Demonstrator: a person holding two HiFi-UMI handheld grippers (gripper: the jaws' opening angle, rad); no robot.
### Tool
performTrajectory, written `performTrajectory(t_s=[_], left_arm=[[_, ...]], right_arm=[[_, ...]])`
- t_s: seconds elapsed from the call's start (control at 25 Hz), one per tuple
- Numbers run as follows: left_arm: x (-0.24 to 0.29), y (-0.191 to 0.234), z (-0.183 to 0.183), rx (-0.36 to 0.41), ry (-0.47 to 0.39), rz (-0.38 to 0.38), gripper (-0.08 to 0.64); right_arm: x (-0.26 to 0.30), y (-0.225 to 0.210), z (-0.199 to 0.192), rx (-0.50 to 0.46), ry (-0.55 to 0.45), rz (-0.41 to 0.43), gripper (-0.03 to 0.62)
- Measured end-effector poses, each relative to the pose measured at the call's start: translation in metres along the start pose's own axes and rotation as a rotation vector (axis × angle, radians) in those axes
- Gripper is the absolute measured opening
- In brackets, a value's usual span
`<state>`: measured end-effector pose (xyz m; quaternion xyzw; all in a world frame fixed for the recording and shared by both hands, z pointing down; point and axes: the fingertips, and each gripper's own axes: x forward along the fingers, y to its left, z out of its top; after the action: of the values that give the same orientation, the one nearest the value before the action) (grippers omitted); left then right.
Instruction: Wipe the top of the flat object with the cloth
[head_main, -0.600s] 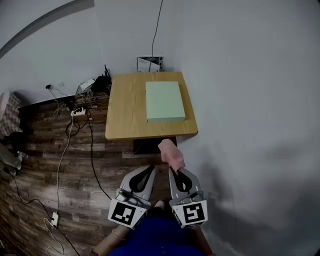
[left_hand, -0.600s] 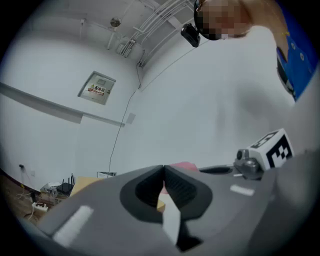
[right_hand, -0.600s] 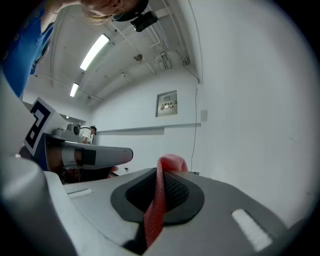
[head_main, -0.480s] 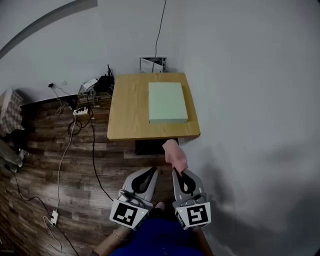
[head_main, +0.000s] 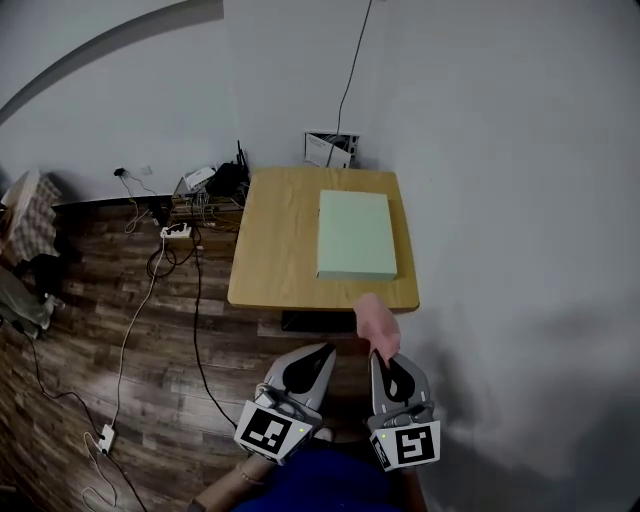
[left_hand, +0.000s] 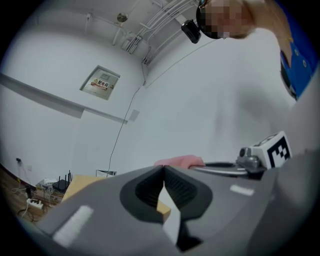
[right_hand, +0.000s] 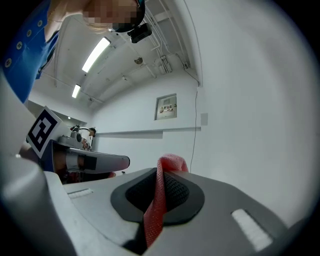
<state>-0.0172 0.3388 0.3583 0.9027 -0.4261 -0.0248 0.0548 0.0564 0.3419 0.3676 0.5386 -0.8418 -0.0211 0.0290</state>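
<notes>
Right gripper (head_main: 384, 357) is clamped on a pink cloth (head_main: 377, 320), which sticks out past the jaw tips toward the near edge of the wooden table (head_main: 272, 250). Left gripper (head_main: 324, 348) sits just beside it, jaws pressed together with nothing between them. Pale green flat object (head_main: 356, 235) lies on the table's right half, apart from the cloth; cables and a power strip (head_main: 176, 230) lie on the wood floor at left.

Pink cloth (head_main: 377, 325), lt green flat obj (head_main: 356, 236), tan wood table (head_main: 275, 250).
</notes>
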Motion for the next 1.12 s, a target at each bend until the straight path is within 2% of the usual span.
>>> performTrajectory(t_s=[0.28, 0.56, 0.72, 0.92, 1.12], left_arm=[[0.085, 0.069, -0.001, 0.000, 0.008, -0.065, 0.005], [0.157, 0.144, -0.001, 0.025, 0.048, -0.124, 0.005], [0.181, 0.177, 0.002, -0.012, 0.072, -0.141, 0.005], [0.203, 0.211, -0.007, 0.009, 0.089, -0.147, 0.005], [0.221, 0.237, -0.027, 0.033, 0.122, -0.119, 0.005]], right_arm=[[0.088, -0.046, -0.006, -0.010, 0.019, -0.078, 0.015], [0.181, -0.084, -0.006, 0.027, 0.024, -0.159, 0.015], [0.227, -0.090, -0.008, 0.043, 0.029, -0.166, 0.015], [0.267, -0.099, -0.012, 0.032, 0.059, -0.171, 0.015], [0.293, -0.119, -0.011, -0.030, 0.072, -0.162, 0.015]])
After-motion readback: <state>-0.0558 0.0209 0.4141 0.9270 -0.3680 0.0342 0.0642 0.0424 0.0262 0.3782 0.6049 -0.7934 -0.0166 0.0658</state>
